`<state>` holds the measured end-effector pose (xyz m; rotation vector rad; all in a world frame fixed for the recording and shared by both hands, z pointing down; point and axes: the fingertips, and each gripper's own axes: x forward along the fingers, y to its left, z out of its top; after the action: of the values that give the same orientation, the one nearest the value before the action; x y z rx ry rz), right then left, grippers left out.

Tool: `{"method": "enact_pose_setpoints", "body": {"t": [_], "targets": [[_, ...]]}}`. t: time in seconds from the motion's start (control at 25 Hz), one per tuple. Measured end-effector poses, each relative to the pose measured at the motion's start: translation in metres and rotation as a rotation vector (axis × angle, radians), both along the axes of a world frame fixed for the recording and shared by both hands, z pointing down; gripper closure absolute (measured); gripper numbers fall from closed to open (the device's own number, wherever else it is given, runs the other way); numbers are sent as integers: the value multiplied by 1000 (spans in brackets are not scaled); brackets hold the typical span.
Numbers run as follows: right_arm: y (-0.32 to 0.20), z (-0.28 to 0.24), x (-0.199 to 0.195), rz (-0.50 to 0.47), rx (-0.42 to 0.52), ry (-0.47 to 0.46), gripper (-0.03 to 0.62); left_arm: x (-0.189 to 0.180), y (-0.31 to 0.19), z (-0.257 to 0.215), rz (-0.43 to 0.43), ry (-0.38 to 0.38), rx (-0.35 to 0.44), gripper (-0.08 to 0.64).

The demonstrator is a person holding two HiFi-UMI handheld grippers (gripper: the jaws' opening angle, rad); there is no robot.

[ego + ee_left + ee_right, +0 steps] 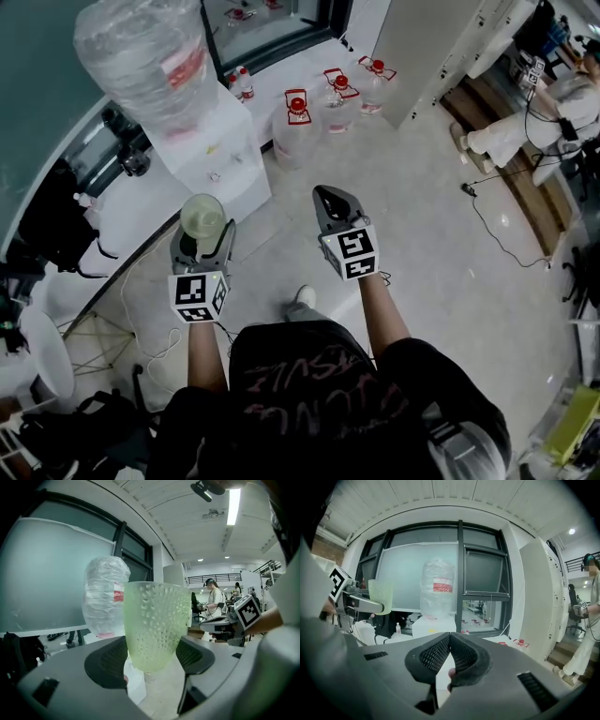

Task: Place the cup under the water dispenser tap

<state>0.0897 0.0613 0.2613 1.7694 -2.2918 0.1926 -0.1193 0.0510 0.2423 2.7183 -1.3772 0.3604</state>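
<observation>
Cup (202, 217): one, pale green and dimpled, upright, clamped low on its wall between the pads of the left gripper (201, 242). We count two grippers. The right gripper (330, 199) carries nothing, its jaws pressed together. One white water dispenser (223, 155) stands against the window wall with one inverted bottle (141, 52) on top. The cup is near the dispenser and apart from it. We count three large red-capped jugs (297, 114) on the floor to the dispenser's right. Bare floor lies between the grippers and the dispenser, and a white cabinet (431, 47) bounds that room on the right. The right gripper view alone shows the cup side-on, left of the bottle. The left gripper view alone shows both pads against the cup's wall.
</observation>
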Motion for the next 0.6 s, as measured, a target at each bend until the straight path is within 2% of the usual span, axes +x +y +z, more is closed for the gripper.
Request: {"method": "enact_pose_setpoints", "body": {"t": [0.36,0.6], "targets": [[-32,13,18,-51,-21,-7,578,27,-27,5,-23,-24,-4,230],[-51,20,20,-54,-39,5,577,32,-49,14,-18,-11,-15,230]]}}
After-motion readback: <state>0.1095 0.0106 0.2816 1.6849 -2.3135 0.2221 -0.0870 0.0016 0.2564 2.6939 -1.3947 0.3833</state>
